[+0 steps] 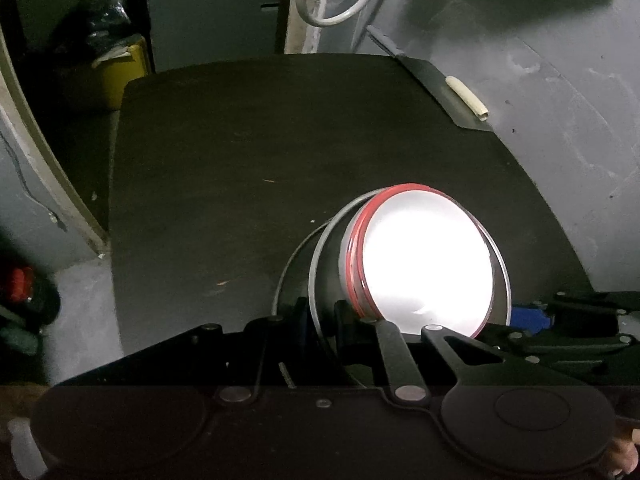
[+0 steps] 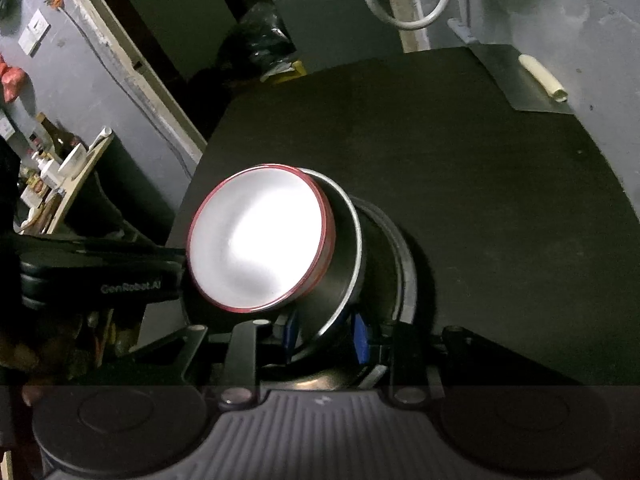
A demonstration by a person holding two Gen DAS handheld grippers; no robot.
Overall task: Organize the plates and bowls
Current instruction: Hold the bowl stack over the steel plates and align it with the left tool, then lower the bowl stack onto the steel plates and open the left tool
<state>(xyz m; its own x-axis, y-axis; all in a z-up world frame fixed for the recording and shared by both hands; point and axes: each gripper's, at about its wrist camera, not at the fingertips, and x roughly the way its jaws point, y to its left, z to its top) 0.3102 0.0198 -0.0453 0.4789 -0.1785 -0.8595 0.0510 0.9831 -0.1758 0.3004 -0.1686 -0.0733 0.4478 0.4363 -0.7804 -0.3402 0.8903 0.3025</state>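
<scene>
Both grippers grasp one nested stack above the dark table (image 1: 240, 160), tilted to stay together; the left gripper (image 1: 320, 316) seemingly pinches the grey-rimmed dish (image 1: 316, 264) under the red-rimmed bowl (image 1: 428, 264); the right gripper (image 2: 324, 332) clamps the stack's lower rim.

We look steeply down from just behind each gripper, close over the dark table (image 1: 248, 168). Our left view has the stacked dishes (image 1: 428, 264) right of centre; our right view has them left, and both share the table's far edge and the wall (image 2: 592, 28).
</scene>
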